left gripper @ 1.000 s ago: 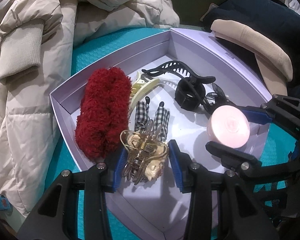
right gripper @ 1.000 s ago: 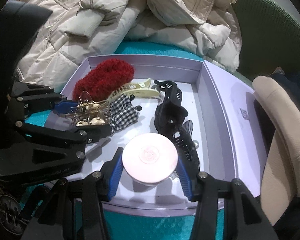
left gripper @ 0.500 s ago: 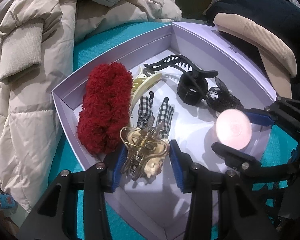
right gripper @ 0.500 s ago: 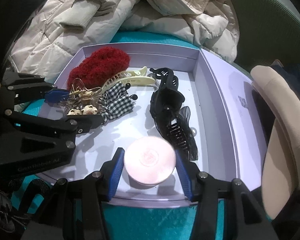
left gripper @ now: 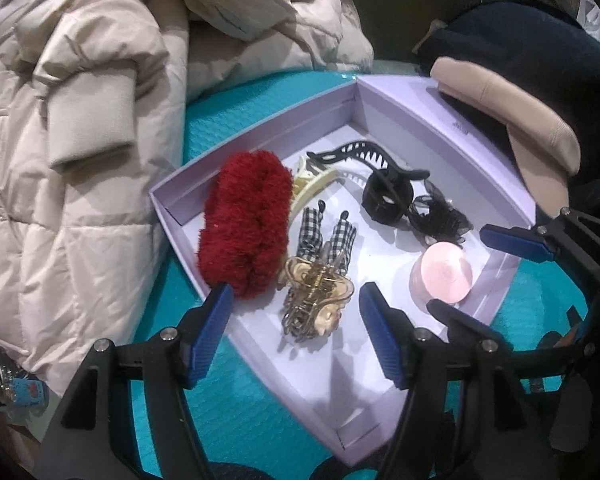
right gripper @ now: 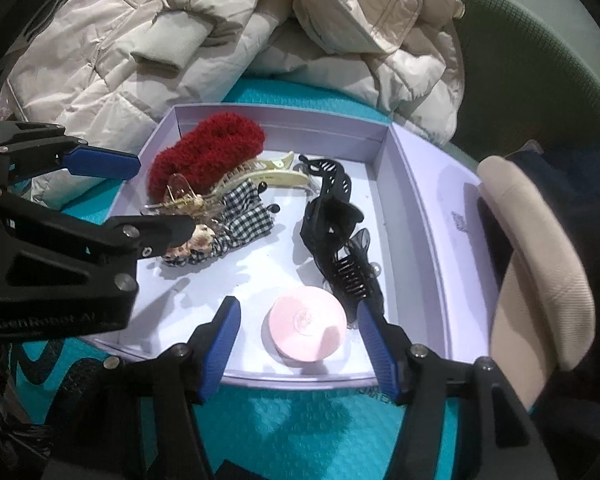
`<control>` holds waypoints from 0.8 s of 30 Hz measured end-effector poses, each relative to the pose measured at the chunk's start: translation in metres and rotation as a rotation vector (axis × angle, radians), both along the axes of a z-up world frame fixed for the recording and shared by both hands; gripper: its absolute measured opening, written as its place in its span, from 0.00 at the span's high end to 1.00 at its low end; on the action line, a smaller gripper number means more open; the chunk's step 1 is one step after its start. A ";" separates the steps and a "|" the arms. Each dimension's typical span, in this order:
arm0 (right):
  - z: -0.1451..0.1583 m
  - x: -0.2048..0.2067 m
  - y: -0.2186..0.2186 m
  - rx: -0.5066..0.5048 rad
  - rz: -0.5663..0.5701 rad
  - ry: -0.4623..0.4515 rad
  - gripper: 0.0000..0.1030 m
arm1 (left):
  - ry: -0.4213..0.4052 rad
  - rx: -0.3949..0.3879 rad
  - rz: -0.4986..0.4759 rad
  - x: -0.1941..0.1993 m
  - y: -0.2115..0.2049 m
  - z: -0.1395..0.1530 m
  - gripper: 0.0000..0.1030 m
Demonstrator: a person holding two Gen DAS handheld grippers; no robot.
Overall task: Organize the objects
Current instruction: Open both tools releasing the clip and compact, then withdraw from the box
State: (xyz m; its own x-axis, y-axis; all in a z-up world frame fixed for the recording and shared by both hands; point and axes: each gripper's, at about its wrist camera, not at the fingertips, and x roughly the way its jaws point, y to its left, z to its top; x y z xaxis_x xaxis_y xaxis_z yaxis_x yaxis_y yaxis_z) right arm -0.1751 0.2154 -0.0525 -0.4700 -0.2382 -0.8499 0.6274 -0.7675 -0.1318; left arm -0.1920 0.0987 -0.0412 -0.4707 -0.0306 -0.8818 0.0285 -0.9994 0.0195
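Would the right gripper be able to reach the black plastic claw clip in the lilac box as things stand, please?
Probably yes. The right gripper stands open over the round pink tin, and the black plastic claw clip lies just beyond it in the lilac box, uncovered from above.

Left gripper (left gripper: 296,308): jaws have just been opening, pads clear of the gold clip (left gripper: 316,300) lying between them
Right gripper (left gripper: 480,272): pads apart on either side of the pink tin (left gripper: 442,274), not pressing
Box (left gripper: 452,120): lilac, on teal mat (left gripper: 252,404)
Inside: red scrunchie (left gripper: 246,222), checked bow (left gripper: 328,238), cream clip (left gripper: 312,186), black clips (left gripper: 388,192)
Behind: beige jacket (left gripper: 80,120)
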 end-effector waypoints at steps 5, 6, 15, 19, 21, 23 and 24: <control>0.018 0.009 -0.001 0.007 -0.020 0.033 0.41 | 0.018 -0.001 0.000 0.008 -0.002 0.018 0.37; 0.022 0.010 -0.001 0.007 -0.023 0.041 0.41 | 0.024 -0.003 0.001 0.011 -0.002 0.022 0.37; 0.061 0.033 0.002 0.020 -0.044 0.107 0.41 | 0.084 0.008 0.011 0.041 -0.003 0.065 0.33; 0.084 0.050 0.008 0.025 -0.071 0.144 0.40 | 0.102 0.012 0.005 0.056 -0.001 0.084 0.33; 0.093 0.057 0.010 0.025 -0.076 0.163 0.39 | 0.115 0.011 0.006 0.064 -0.001 0.095 0.32; 0.104 0.065 0.012 0.022 -0.078 0.185 0.38 | 0.130 0.014 0.004 0.072 0.000 0.106 0.32; 0.109 0.068 0.013 0.021 -0.081 0.196 0.36 | 0.135 0.011 0.005 0.076 0.000 0.109 0.32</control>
